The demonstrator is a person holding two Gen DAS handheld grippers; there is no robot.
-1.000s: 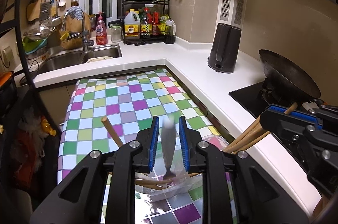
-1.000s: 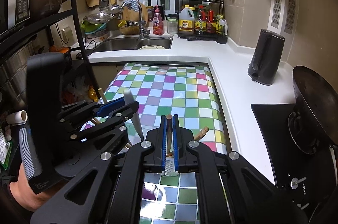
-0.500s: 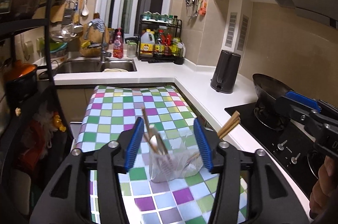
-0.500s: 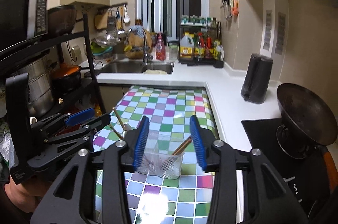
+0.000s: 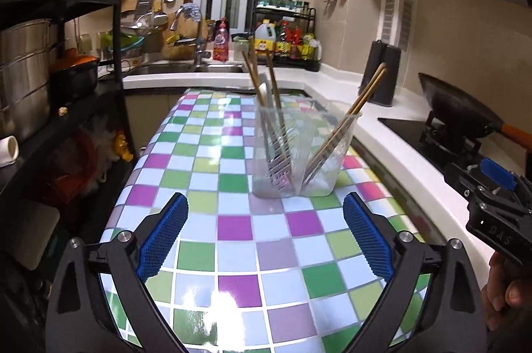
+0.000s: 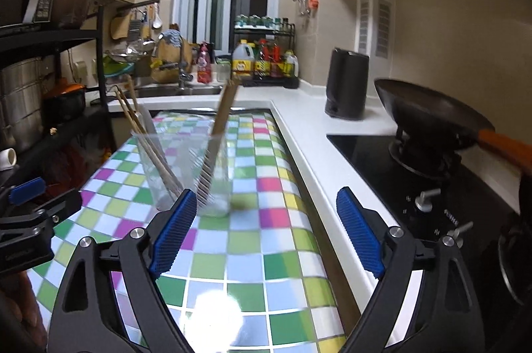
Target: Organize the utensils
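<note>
Centre of the frame: clear holder [image 5: 296, 153] on checkered surface [image 5: 232, 230] contains chopsticks [image 5: 345, 120], fork [image 5: 276, 150].
Tongs: left tongs [image 5: 262, 240], right tongs [image 6: 262, 230] both released, empty.
Left: nothing loose visible; task looks done.

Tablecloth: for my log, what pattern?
Checks of purple, green, yellow and white; clearest in the left wrist view.

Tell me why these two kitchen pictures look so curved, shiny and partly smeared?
Left wrist view: the fisheye lens bows the walls and shelves, and lamp glare whitens the checkered tabletop near the open left tongs; the clear cup is fairly sharp. Right wrist view: same bending, a glare patch, and the cup and chopsticks are motion-smeared beyond the open right tongs.
</note>
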